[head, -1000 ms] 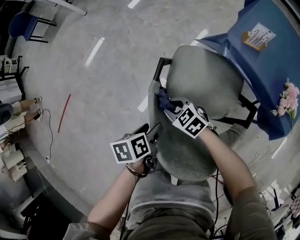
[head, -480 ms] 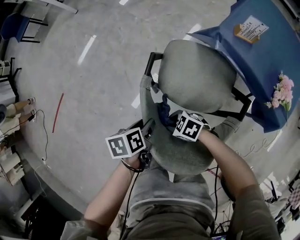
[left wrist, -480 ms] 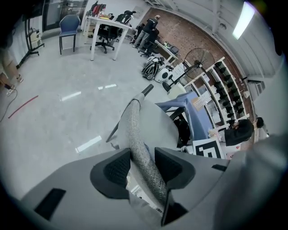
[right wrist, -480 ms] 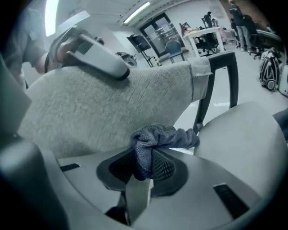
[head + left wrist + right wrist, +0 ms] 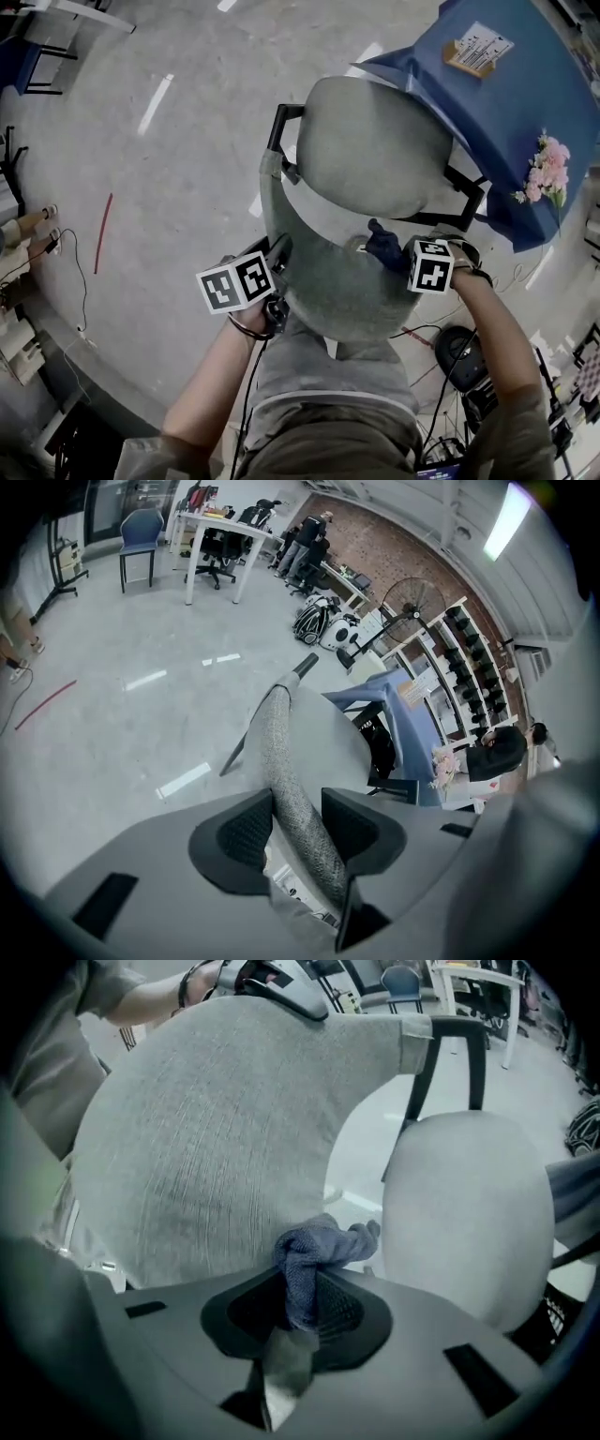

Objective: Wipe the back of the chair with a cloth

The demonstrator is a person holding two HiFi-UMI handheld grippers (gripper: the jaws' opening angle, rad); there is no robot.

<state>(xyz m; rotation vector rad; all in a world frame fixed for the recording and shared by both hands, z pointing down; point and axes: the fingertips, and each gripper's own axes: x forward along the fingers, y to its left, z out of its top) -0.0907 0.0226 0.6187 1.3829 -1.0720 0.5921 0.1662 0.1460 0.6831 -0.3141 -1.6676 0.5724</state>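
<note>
Clamping the dark blue woven cloth (image 5: 319,1246) tight, right gripper (image 5: 298,1312) has swept from mid-span to the right end of the curved grey fabric chair back (image 5: 206,1129), cloth bunched at its inner face. Left gripper (image 5: 292,825) jaws are closing on the back's top edge at the left end, steadying it. One pass looks done, the rest of the back probably still needs wiping
</note>
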